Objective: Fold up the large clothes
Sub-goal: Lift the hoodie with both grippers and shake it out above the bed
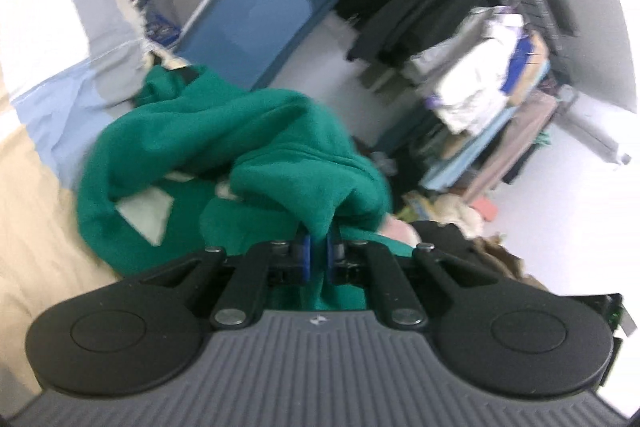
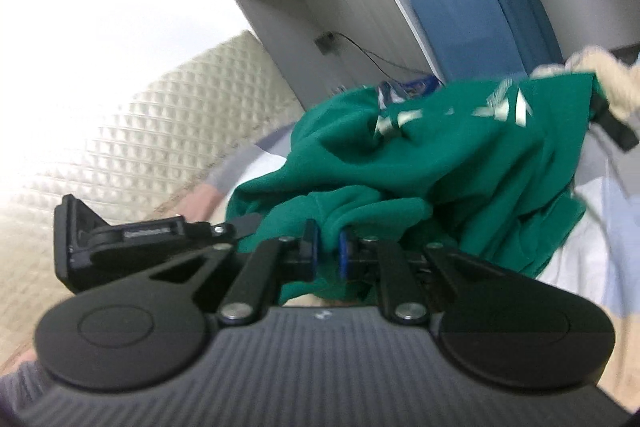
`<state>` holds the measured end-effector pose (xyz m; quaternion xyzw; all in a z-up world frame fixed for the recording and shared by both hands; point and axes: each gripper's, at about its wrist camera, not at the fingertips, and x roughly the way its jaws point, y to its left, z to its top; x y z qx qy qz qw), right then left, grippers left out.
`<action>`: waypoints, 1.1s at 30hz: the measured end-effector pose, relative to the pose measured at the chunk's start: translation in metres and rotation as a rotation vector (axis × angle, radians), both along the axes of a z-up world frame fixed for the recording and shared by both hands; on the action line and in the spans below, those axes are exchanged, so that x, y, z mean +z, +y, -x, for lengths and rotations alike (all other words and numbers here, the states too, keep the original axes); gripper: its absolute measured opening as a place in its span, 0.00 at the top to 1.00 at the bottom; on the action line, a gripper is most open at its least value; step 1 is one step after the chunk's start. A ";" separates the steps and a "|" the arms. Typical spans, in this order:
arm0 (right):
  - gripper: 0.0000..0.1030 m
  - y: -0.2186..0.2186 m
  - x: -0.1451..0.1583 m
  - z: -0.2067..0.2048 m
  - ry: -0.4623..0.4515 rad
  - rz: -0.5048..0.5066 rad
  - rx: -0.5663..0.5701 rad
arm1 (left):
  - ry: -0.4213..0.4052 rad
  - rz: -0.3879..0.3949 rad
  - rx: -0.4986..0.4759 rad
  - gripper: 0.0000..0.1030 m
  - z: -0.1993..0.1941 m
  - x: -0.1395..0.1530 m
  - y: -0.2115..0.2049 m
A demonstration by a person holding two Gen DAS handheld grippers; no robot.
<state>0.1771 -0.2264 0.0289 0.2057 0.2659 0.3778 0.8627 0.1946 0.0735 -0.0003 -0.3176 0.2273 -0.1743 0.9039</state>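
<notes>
The left wrist camera sat just behind the left gripper [image 1: 319,254], tilted and angled slightly downward, close to the green garment [image 1: 256,131], with a clothes rack [image 1: 492,95] far off at right. The right wrist camera sat just behind the right gripper [image 2: 329,250], likewise rolled and angled slightly downward, equally close to the garment, with a quilted headboard [image 2: 132,131] at left. Both views shared the garment, the blue curtain [image 1: 256,23] on the far wall, and the pale bed surface [image 1: 36,195].

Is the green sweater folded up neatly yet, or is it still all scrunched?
Scrunched. The green sweater hangs in loose, bunched folds, pinched by the left gripper and the right gripper.
</notes>
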 end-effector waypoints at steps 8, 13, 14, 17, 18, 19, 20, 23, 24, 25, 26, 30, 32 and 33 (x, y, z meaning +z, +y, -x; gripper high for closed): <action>0.88 -0.059 0.058 0.094 -0.083 -0.042 0.018 | -0.057 0.027 -0.114 0.93 0.137 0.049 -0.043; 0.87 -0.066 0.053 0.136 -0.005 0.022 0.042 | 0.025 -0.025 -0.128 0.92 0.197 0.030 -0.067; 0.87 -0.062 0.045 0.138 0.032 0.045 0.041 | 0.046 -0.071 -0.122 0.92 0.202 0.024 -0.073; 0.87 -0.047 0.011 0.141 0.190 0.135 0.046 | 0.124 -0.153 -0.104 0.91 0.206 0.000 -0.082; 0.86 -0.042 0.000 0.142 0.231 0.168 0.043 | 0.151 -0.151 -0.103 0.91 0.205 -0.009 -0.081; 0.85 -0.039 -0.011 0.142 0.261 0.184 0.037 | 0.176 -0.148 -0.106 0.89 0.206 -0.016 -0.080; 0.85 -0.038 -0.020 0.141 0.296 0.187 0.030 | 0.197 -0.149 -0.102 0.82 0.204 -0.024 -0.077; 0.73 -0.037 -0.030 0.131 0.376 0.147 0.013 | 0.242 -0.118 -0.073 0.46 0.201 -0.034 -0.064; 0.61 -0.041 -0.028 0.133 0.389 0.129 0.008 | 0.242 -0.094 -0.067 0.43 0.199 -0.036 -0.058; 0.50 -0.045 -0.026 0.136 0.402 0.101 0.003 | 0.240 -0.070 -0.062 0.39 0.192 -0.038 -0.048; 0.46 -0.048 -0.026 0.133 0.409 0.068 0.001 | 0.238 -0.042 -0.053 0.34 0.187 -0.038 -0.040; 0.37 -0.053 -0.030 0.114 0.445 0.014 -0.029 | 0.249 0.012 0.028 0.25 0.157 -0.038 -0.016; 0.37 -0.051 -0.033 0.101 0.469 0.015 -0.068 | 0.269 0.028 0.062 0.25 0.142 -0.041 -0.007; 0.37 -0.049 -0.040 0.092 0.495 0.010 -0.099 | 0.279 0.028 0.077 0.25 0.134 -0.042 -0.004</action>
